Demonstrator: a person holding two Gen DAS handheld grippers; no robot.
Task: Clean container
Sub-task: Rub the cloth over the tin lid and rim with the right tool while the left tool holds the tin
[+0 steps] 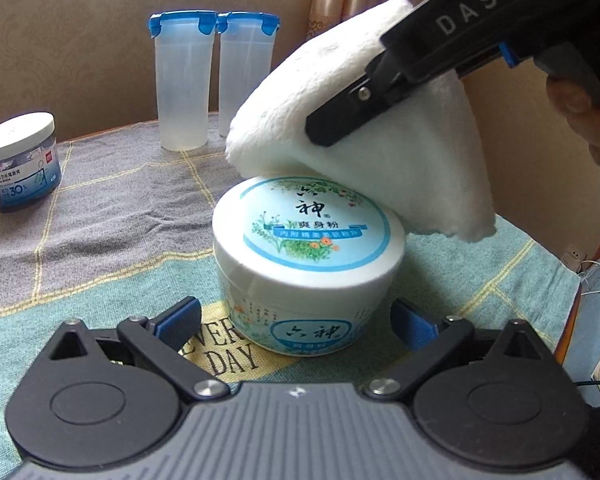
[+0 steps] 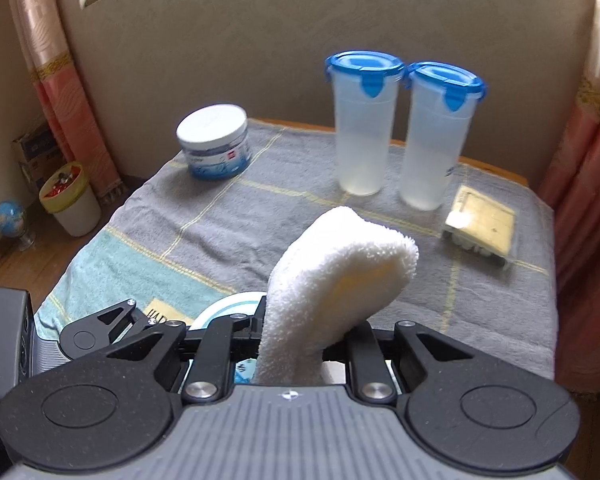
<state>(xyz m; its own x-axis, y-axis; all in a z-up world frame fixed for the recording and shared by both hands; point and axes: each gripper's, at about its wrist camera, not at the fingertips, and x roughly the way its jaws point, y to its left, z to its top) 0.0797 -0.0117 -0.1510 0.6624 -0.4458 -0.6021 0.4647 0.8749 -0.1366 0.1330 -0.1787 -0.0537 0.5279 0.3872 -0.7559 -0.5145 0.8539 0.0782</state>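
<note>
A round white powder tub [image 1: 306, 268] with a pale blue flowered lid label stands on the towel-covered table [image 1: 100, 208], tilted slightly. My left gripper [image 1: 296, 320] is open, its blue pads either side of the tub's base without clamping it. My right gripper [image 1: 332, 128] is shut on a folded white cloth [image 1: 340, 120], which rests on the far right edge of the tub's lid. In the right wrist view the cloth [image 2: 332, 280] sticks up from the shut gripper [image 2: 300, 332], and only a sliver of the tub's lid [image 2: 228, 308] shows below.
Two tall clear cups with blue clip lids [image 2: 364, 124] [image 2: 436, 136] stand at the back. A short jar with a white lid [image 2: 216, 144] sits back left. A small flat clear box [image 2: 480, 224] lies at the right. A bin [image 2: 72, 200] stands on the floor.
</note>
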